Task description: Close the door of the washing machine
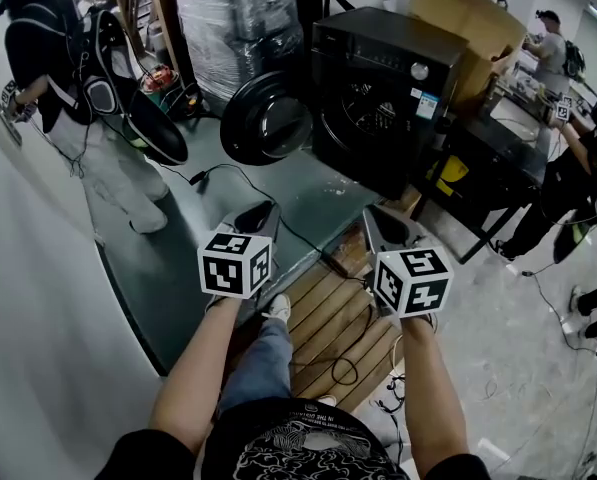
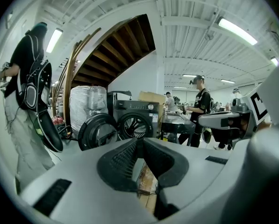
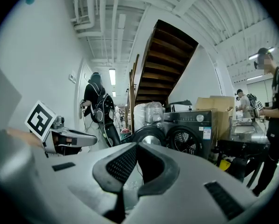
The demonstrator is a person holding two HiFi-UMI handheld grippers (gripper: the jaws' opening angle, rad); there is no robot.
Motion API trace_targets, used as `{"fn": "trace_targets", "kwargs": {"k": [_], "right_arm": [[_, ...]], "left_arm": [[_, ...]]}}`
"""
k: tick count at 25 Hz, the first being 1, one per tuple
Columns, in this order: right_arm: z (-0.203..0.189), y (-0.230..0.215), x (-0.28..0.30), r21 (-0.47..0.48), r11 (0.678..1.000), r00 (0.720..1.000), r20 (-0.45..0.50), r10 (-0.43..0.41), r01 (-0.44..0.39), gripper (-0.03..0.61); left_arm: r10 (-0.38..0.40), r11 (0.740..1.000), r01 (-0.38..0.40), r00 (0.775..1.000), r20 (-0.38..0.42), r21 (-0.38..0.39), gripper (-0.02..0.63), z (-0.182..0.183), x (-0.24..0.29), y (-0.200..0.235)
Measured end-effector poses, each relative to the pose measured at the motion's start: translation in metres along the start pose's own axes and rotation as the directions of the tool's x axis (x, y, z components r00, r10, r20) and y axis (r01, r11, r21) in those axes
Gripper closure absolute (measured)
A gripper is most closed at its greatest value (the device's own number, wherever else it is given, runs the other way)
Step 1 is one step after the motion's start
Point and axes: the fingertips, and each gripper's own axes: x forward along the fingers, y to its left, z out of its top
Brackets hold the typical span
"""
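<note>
A black washing machine (image 1: 386,93) stands ahead on a grey platform, its round door (image 1: 266,118) swung wide open to the left. The same machine (image 2: 136,118) and open door (image 2: 98,131) show in the left gripper view, and the machine (image 3: 188,133) with its door (image 3: 149,136) in the right gripper view. My left gripper (image 1: 264,211) and right gripper (image 1: 375,214) are held side by side well short of the machine, both shut and empty. The jaws of each meet at the tips.
A person with a black backpack (image 1: 53,78) stands at the left wall. Other people work at a table (image 1: 568,118) on the right. A cable (image 1: 233,178) trails over the grey platform (image 1: 168,258). Wooden planks (image 1: 328,318) lie below me. A wrapped bundle (image 1: 240,18) and cardboard boxes (image 1: 478,28) stand behind the machine.
</note>
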Motion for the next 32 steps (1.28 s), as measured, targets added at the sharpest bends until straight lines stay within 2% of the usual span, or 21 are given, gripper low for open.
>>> {"fn": "trace_targets", "kwargs": {"k": [13, 22, 32], "right_arm": [[0.007, -0.023, 0.039, 0.011, 1.0, 1.0, -0.006, 0.002, -0.002, 0.556], [0.008, -0.048, 0.076, 0.016, 1.0, 1.0, -0.016, -0.015, 0.015, 0.556], [0.018, -0.067, 0.151, 0.021, 1.0, 0.999, -0.029, -0.023, 0.023, 0.555]], "left_arm": [[-0.014, 1.0, 0.014, 1.0, -0.009, 0.0, 0.569, 0.01, 0.043, 0.019], [-0.046, 0.999, 0.046, 0.999, -0.02, 0.011, 0.529, 0.02, 0.09, 0.033], [-0.071, 0.997, 0.071, 0.997, -0.028, -0.001, 0.494, 0.035, 0.152, 0.08]]}}
